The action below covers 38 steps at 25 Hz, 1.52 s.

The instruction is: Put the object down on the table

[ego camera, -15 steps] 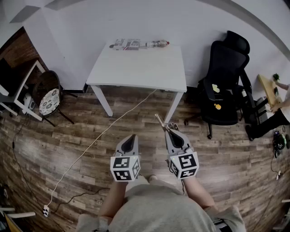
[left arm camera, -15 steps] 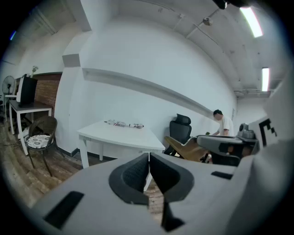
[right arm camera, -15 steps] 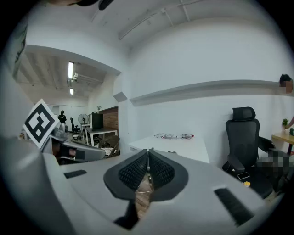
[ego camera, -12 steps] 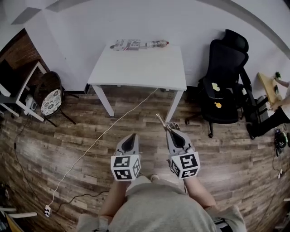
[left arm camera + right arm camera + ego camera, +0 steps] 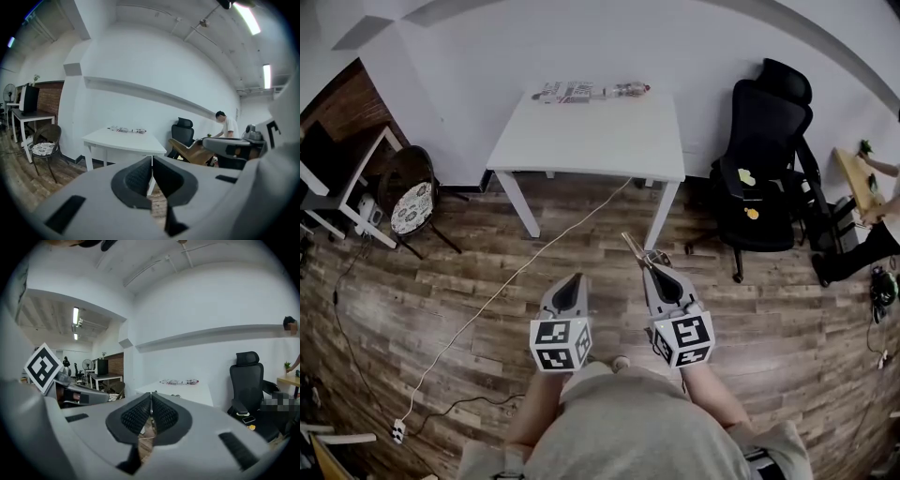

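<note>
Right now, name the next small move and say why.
Probably step forward toward the white rectangular table: the right gripper is shut on a thin pale stick-like object, yet stands over wooden floor, short of the table's near edge.

Plain white table [image 5: 591, 141]. Brown floor [image 5: 469, 281], wood planks with mottled grain. Black office chair [image 5: 764, 155], yellow spots on its seat. White cable [image 5: 516, 275]. Pale cushion [image 5: 411, 208], speckled print. Grey left gripper [image 5: 573, 279] and right gripper [image 5: 653, 272]: black ribbed pads, black-and-white square markers on cubes. Pale tan slim object [image 5: 632, 250].
</note>
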Tool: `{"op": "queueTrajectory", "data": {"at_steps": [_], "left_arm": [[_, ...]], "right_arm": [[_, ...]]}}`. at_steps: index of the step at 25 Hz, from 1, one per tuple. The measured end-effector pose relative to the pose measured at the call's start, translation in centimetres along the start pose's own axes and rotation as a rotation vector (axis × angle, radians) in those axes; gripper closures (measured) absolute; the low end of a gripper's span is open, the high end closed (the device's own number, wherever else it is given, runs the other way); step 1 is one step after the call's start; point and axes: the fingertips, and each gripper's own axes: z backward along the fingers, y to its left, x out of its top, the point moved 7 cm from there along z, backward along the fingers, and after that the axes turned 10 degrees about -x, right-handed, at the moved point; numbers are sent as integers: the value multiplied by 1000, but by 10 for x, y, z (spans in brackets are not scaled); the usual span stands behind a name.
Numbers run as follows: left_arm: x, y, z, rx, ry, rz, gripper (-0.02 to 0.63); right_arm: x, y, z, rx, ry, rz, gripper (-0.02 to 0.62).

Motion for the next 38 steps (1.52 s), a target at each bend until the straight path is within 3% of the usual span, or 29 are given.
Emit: {"op": "queueTrajectory", "data": {"at_steps": [17, 27, 38], "left_arm": [[-9, -30, -8, 20, -16, 5, 597], [-11, -24, -26, 29, -9, 14, 597], [6, 8, -84, 14, -13, 10, 596]], "right_arm": [[-5, -31, 9, 19, -20, -14, 588], [-10, -40, -5, 36, -22, -20, 588], [-6, -58, -68, 32, -33, -16, 588]]}}
